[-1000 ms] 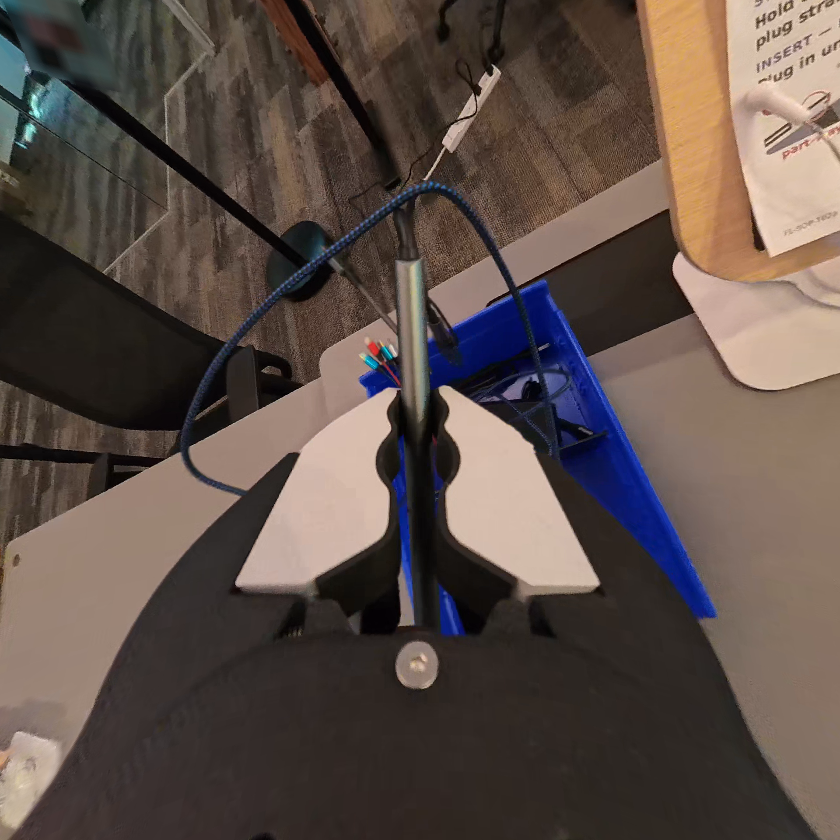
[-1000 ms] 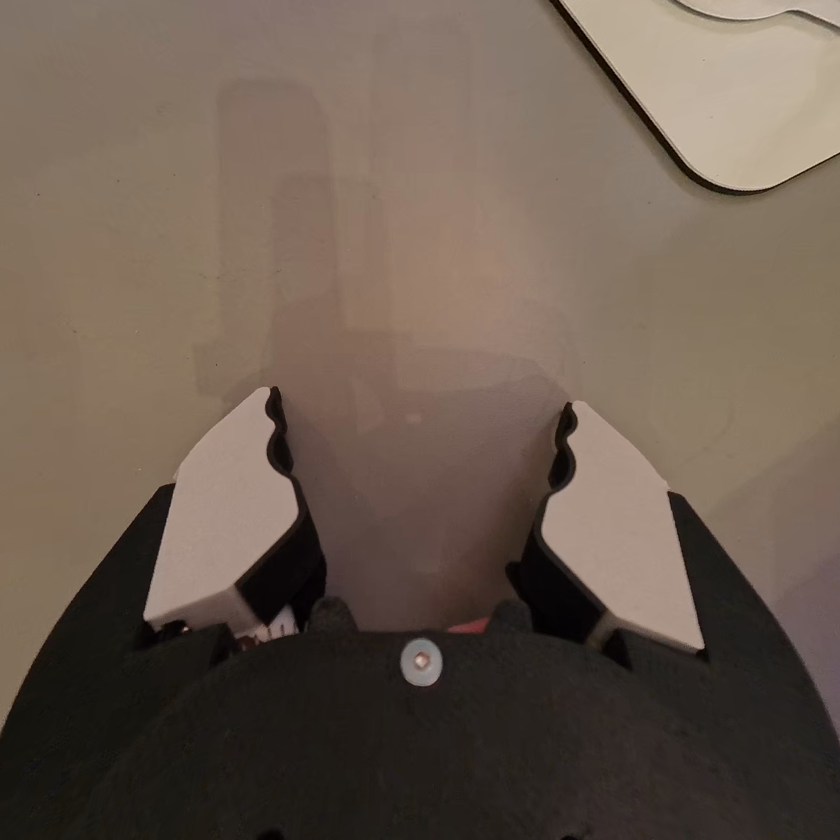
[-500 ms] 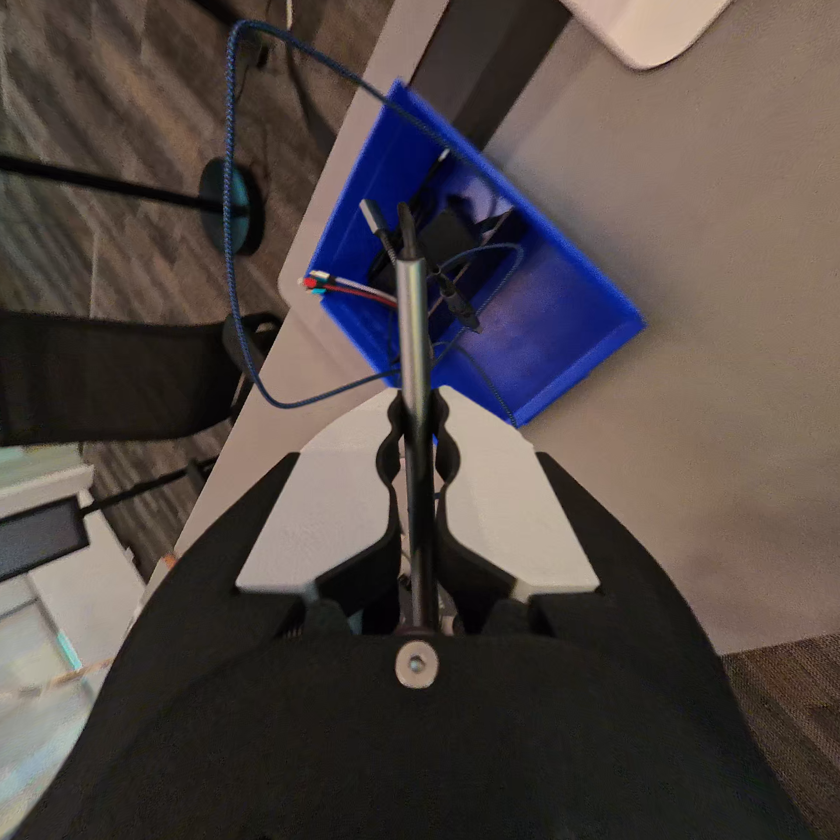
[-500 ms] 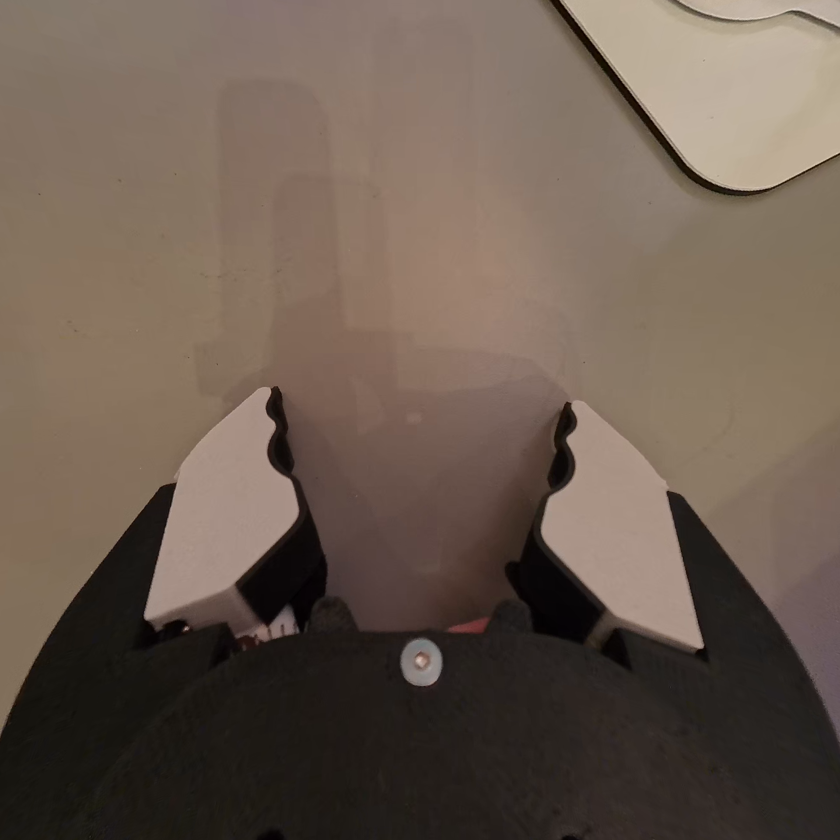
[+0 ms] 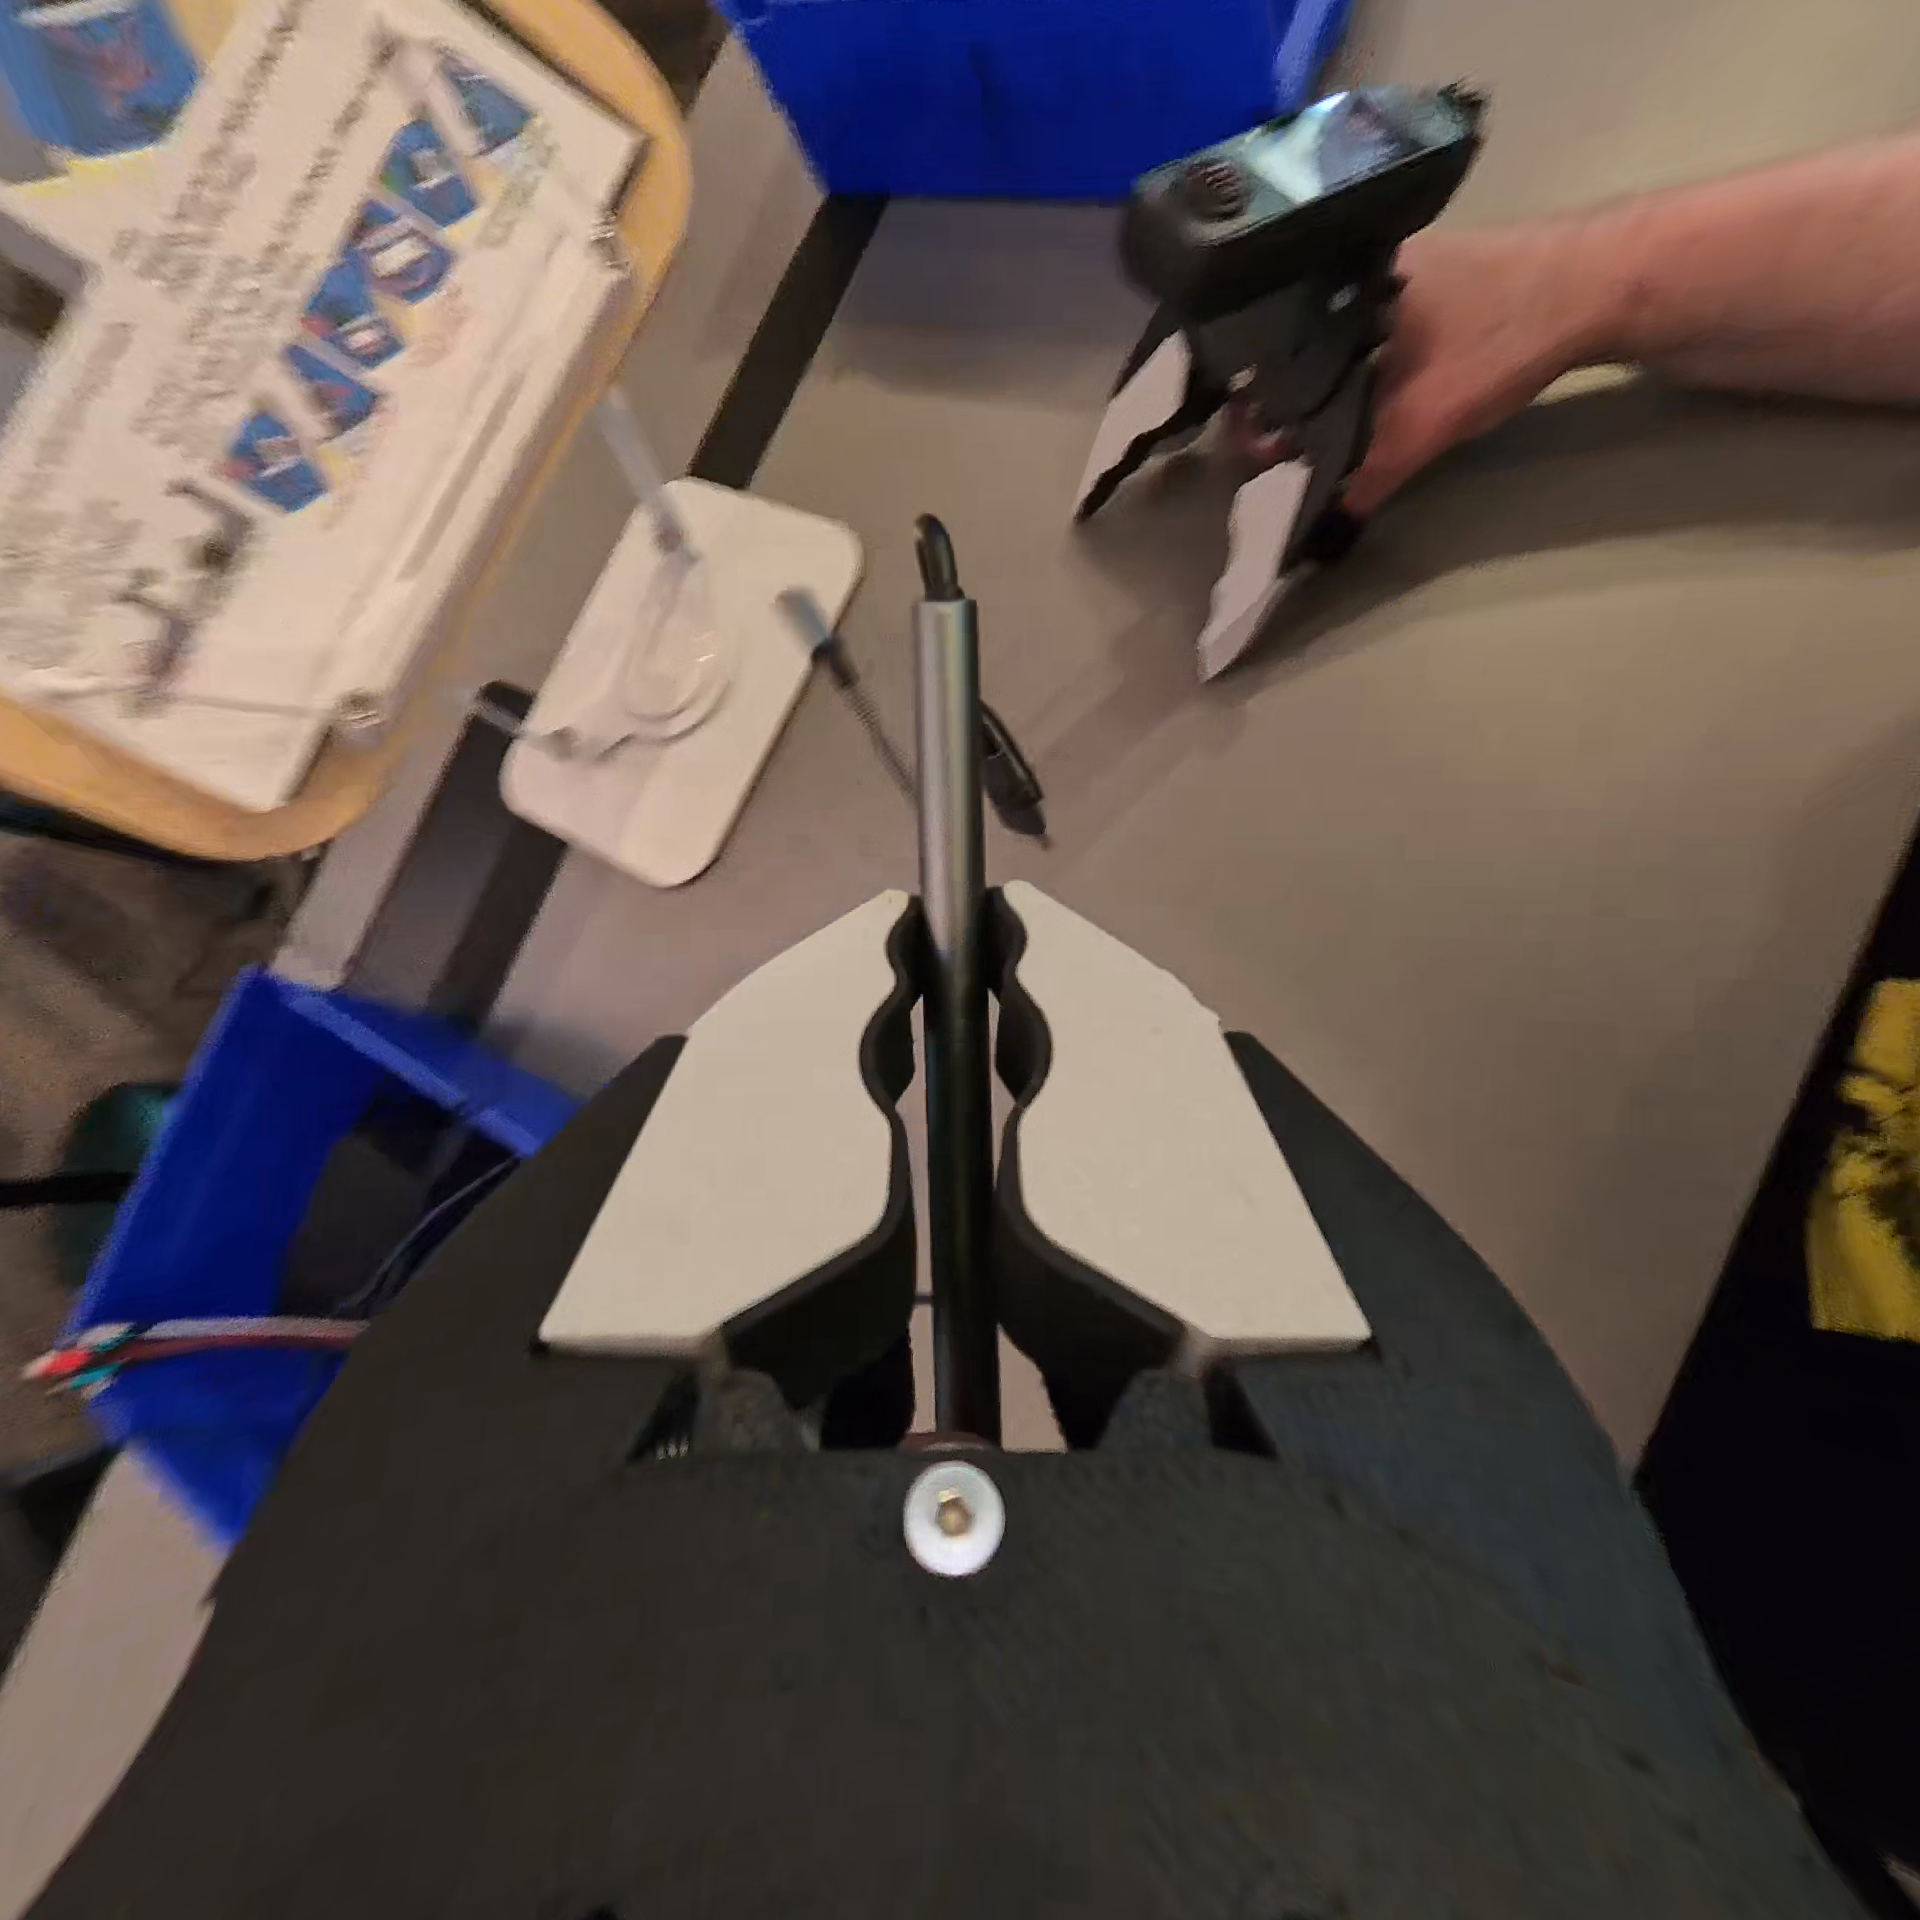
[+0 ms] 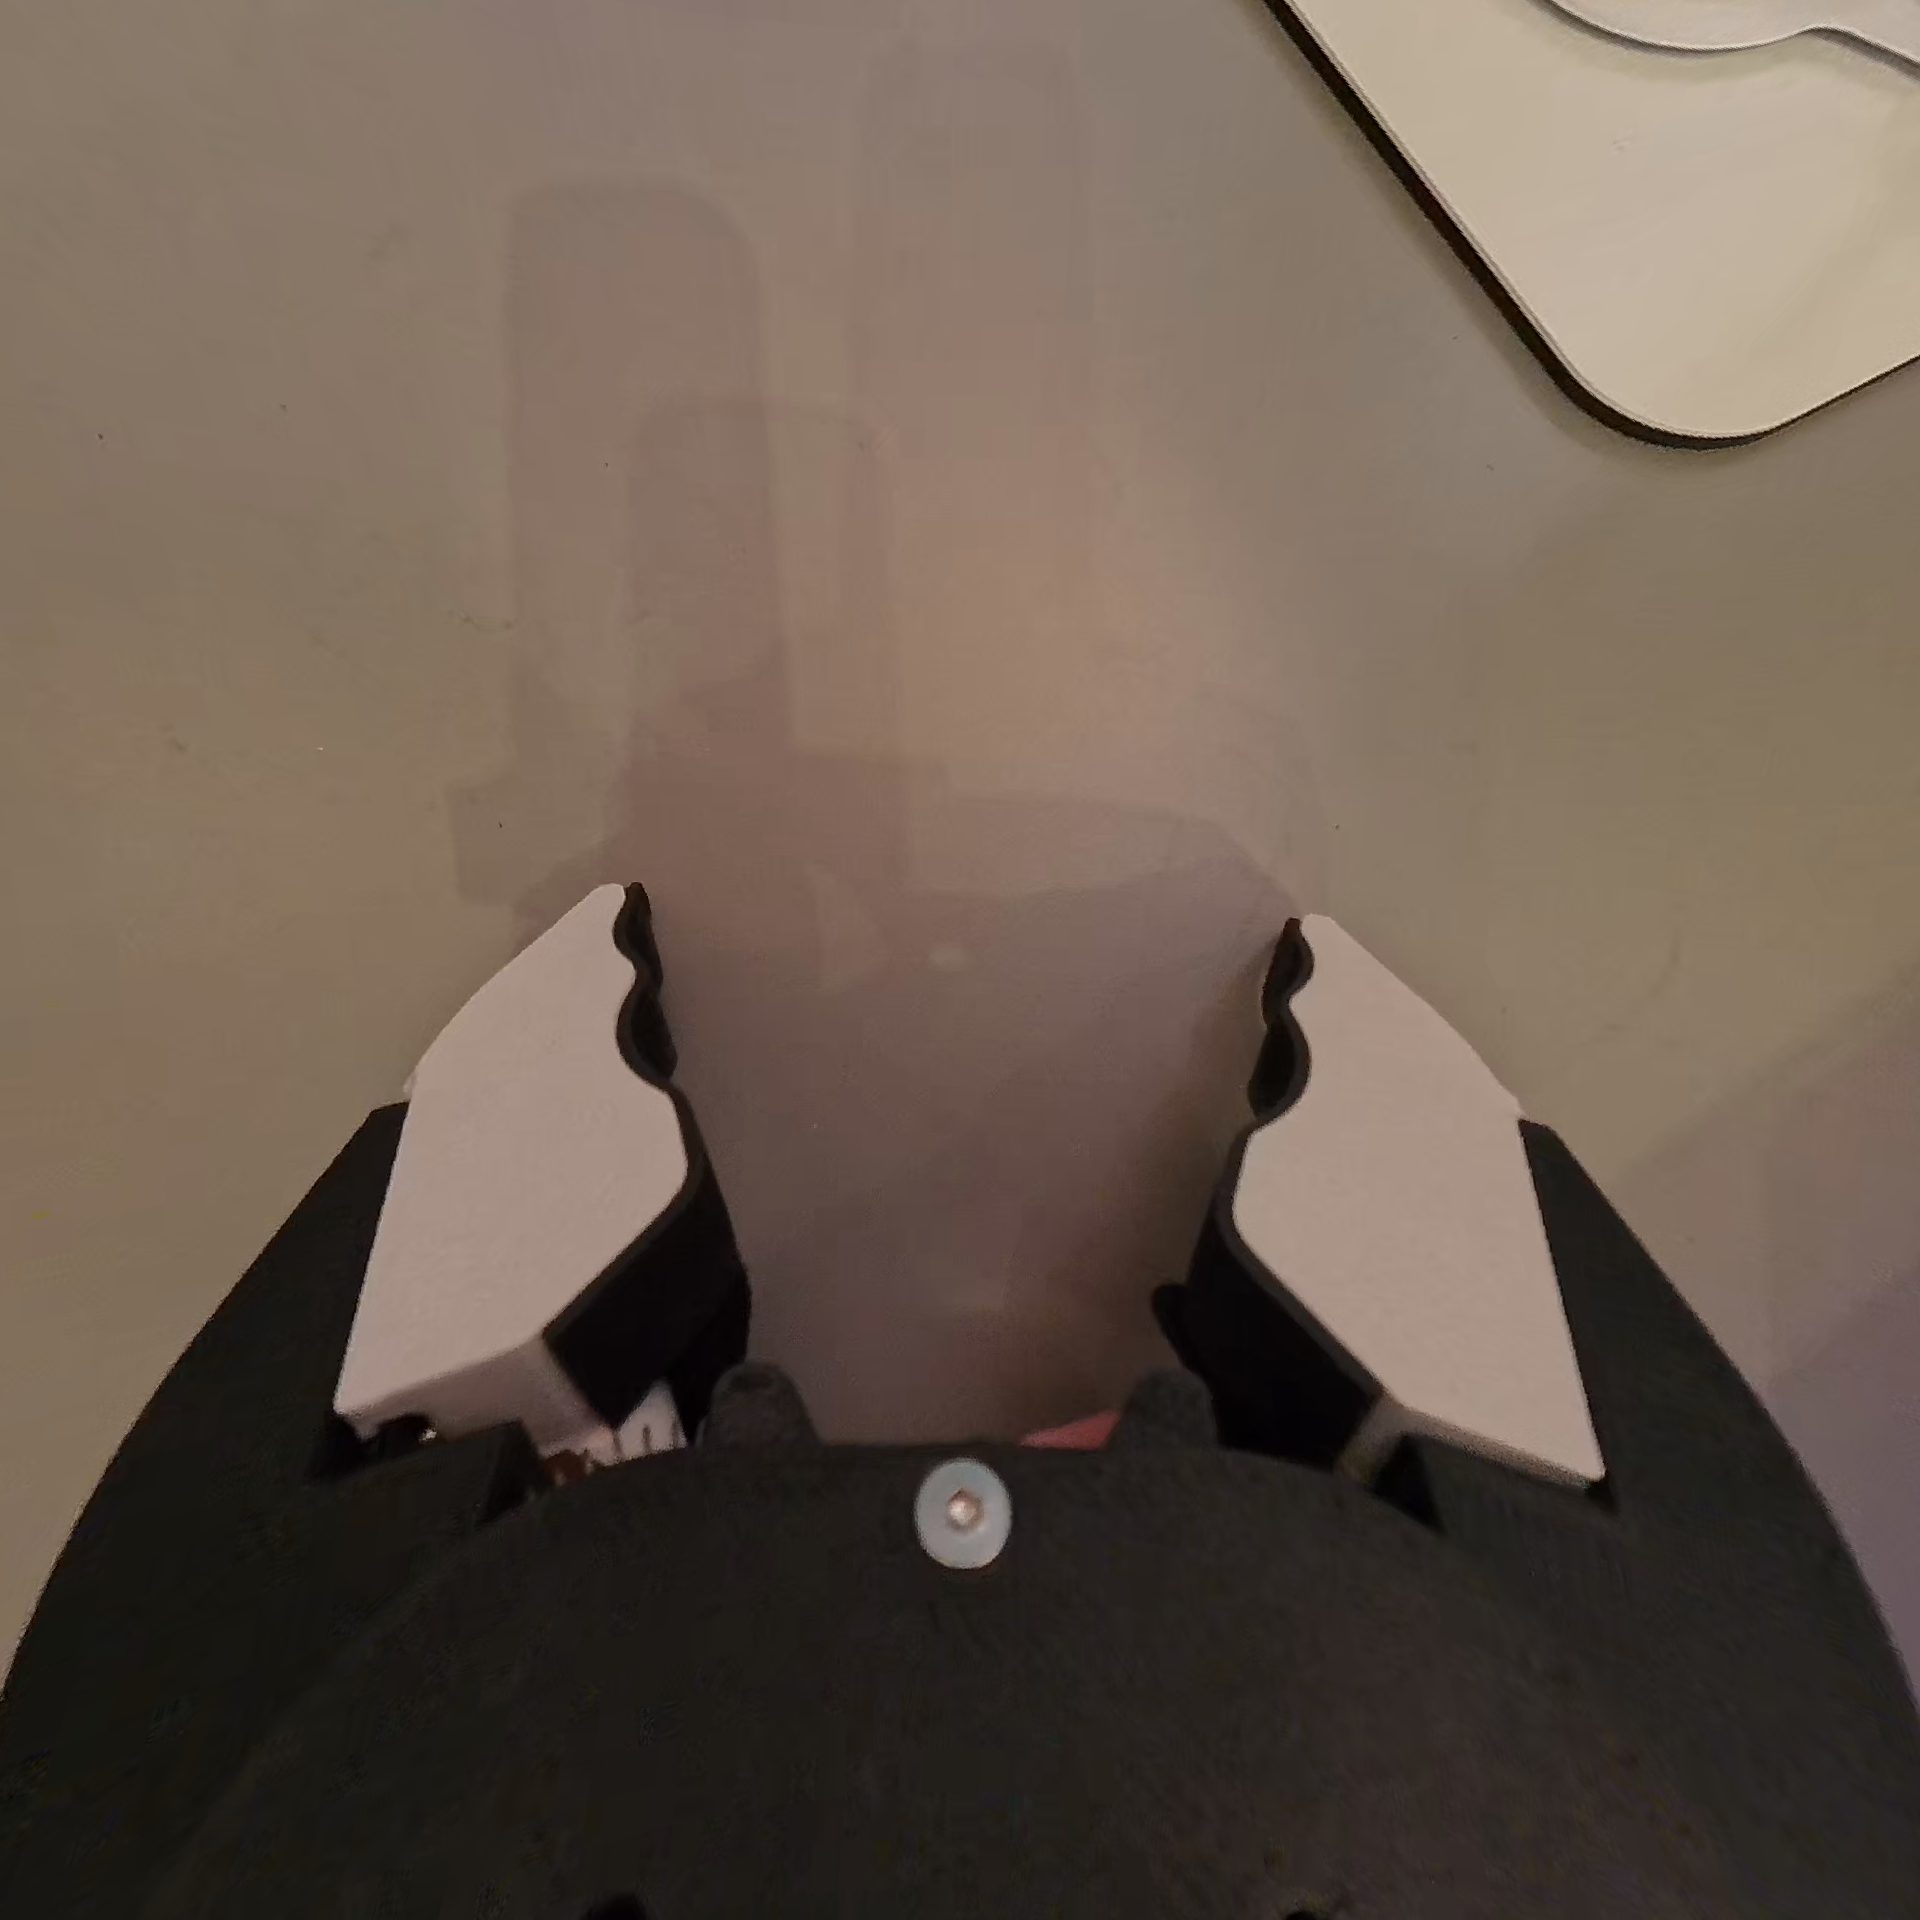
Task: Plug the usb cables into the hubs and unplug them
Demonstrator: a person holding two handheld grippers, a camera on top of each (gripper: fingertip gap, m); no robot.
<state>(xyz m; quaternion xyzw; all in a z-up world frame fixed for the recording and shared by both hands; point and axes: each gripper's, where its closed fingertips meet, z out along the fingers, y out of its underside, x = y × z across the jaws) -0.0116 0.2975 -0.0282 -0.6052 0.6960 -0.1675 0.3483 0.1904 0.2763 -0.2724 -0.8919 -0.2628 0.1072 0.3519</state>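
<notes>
The left hand-held gripper is closed tight on a slim grey metal usb hub, both pads pressing its narrow sides, so the hub stands out past the fingertips like a blade above the middle of the surface. It looks light and rigid, with smooth metal faces that I would expect to slide if squeezed weakly; holding it low along the body, as now, seems the sound place, leaving the far end free. A short dark cable curls off that far end, and another dark plug lead hangs beside the hub. These leads look limp and springy, so I would take them by the hard plug shell, never the cord.

The right hand-held gripper rests fingertips-down on the surface toward the far right, jaws spread wide with nothing between them, a hand around its body.

A blue bin sits at the near left edge, holding dark cables, with a striped multi-coloured lead spilling over its side. A second blue bin stands at the far edge; its contents are hidden. A white stand base sits left of centre, a printed sheet above it.
</notes>
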